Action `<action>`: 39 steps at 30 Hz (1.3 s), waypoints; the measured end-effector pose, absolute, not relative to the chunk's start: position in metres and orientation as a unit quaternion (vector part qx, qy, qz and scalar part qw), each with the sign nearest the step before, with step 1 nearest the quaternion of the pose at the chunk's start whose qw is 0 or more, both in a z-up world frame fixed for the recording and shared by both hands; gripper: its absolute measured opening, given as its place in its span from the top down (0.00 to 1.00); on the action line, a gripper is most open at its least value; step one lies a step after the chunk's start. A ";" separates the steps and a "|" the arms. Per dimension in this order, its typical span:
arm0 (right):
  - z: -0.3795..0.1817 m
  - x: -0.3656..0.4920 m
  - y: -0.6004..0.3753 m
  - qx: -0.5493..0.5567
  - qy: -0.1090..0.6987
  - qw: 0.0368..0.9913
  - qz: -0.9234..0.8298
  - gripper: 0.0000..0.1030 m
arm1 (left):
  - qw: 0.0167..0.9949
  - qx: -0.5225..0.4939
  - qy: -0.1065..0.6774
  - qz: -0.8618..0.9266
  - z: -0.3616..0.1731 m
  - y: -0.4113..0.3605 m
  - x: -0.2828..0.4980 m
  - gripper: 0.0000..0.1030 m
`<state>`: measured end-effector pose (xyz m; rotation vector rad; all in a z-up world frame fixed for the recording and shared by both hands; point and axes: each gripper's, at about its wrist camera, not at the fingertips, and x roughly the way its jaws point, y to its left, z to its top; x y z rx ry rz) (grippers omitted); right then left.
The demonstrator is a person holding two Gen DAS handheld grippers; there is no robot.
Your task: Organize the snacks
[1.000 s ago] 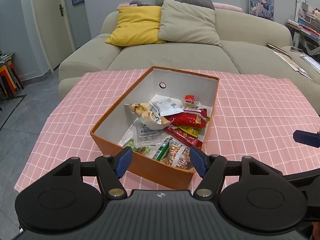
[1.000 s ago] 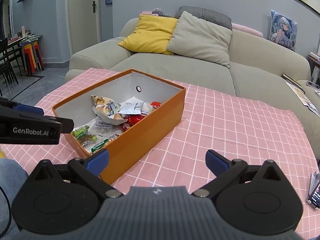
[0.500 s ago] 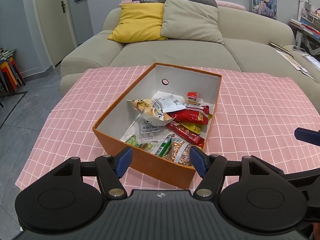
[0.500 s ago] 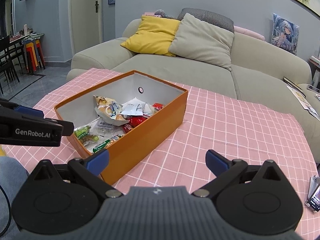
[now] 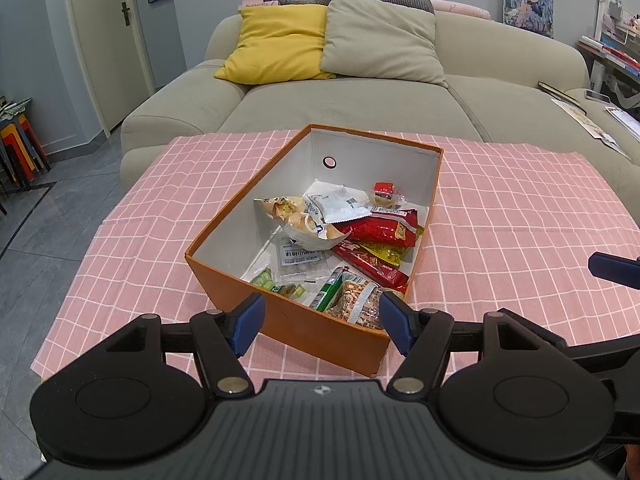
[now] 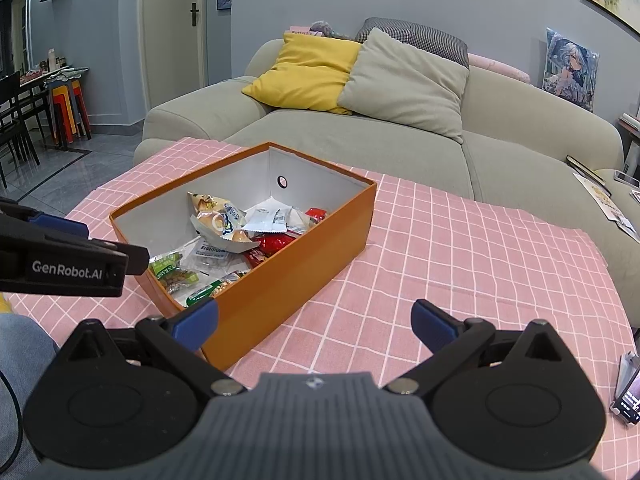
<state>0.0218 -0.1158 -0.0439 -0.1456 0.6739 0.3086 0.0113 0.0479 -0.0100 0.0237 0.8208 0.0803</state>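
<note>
An open orange box [image 5: 312, 328] sits on a pink checked tablecloth [image 5: 520, 216]. It holds several snack packets, among them a red packet [image 5: 380, 230], a white packet [image 5: 336, 206], a pastry bag [image 5: 296, 220] and a green stick pack [image 5: 328, 292]. My left gripper [image 5: 321, 320] hovers open just short of the box's near wall, nothing between its fingers. In the right wrist view the box [image 6: 300, 276] lies left of centre. My right gripper [image 6: 315, 322] is open over its near right corner and the cloth, holding nothing. The left gripper [image 6: 72, 264] shows at that view's left edge.
A beige sofa [image 5: 360, 108] with a yellow cushion [image 5: 276, 44] and a grey cushion [image 5: 380, 36] stands behind the table. A phone [image 6: 628, 396] lies at the table's right edge. Papers rest on the sofa's right end [image 6: 604, 196]. Stacked stools [image 6: 68, 108] stand far left.
</note>
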 end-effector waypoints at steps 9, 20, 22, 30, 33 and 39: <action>-0.043 0.022 -0.116 -0.071 0.327 0.930 0.152 0.04 | 0.916 0.011 0.399 0.040 -0.011 0.050 0.011 0.25; -0.042 0.022 -0.115 -0.072 0.326 0.930 0.153 0.04 | 0.916 0.010 0.399 0.041 -0.011 0.051 0.011 0.25; -0.043 0.022 -0.115 -0.072 0.326 0.930 0.153 0.04 | 0.916 0.009 0.399 0.041 -0.011 0.051 0.010 0.25; -0.043 0.022 -0.115 -0.071 0.327 0.930 0.154 0.04 | 0.916 0.009 0.400 0.041 -0.011 0.051 0.011 0.25; -0.044 0.022 -0.115 -0.071 0.327 0.929 0.155 0.04 | 0.916 0.010 0.400 0.041 -0.011 0.052 0.011 0.25; -0.044 0.022 -0.115 -0.071 0.327 0.930 0.156 0.04 | 0.916 0.010 0.399 0.042 -0.009 0.052 0.010 0.25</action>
